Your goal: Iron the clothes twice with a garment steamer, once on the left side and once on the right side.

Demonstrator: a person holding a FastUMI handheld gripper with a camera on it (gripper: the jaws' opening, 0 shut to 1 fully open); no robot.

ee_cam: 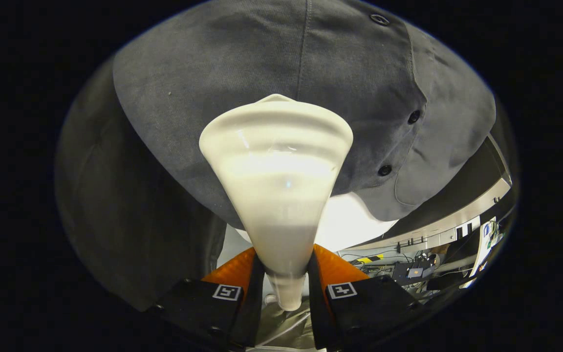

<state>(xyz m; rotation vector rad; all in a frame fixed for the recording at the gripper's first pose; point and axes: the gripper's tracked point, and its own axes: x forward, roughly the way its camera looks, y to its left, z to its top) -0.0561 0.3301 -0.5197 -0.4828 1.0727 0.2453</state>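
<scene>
gripper (pixel 285 288) clamps steamer (pixel 276 171) neck between fingers; head against shirt (pixel 242 54) beyond

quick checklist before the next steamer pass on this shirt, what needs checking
1. Grip: claw closed on the neck of the steamer head, both fingers pressing. ok
2. Head centred between the fingers, not skewed. ok
3. Head aimed at the grey shirt. ok
4. Head touching the fabric: cannot tell, its face is turned away.
5. Path: buttons sit on the placket beside the head, may snag. not ok
6. Steam coming out: cannot tell.
</scene>
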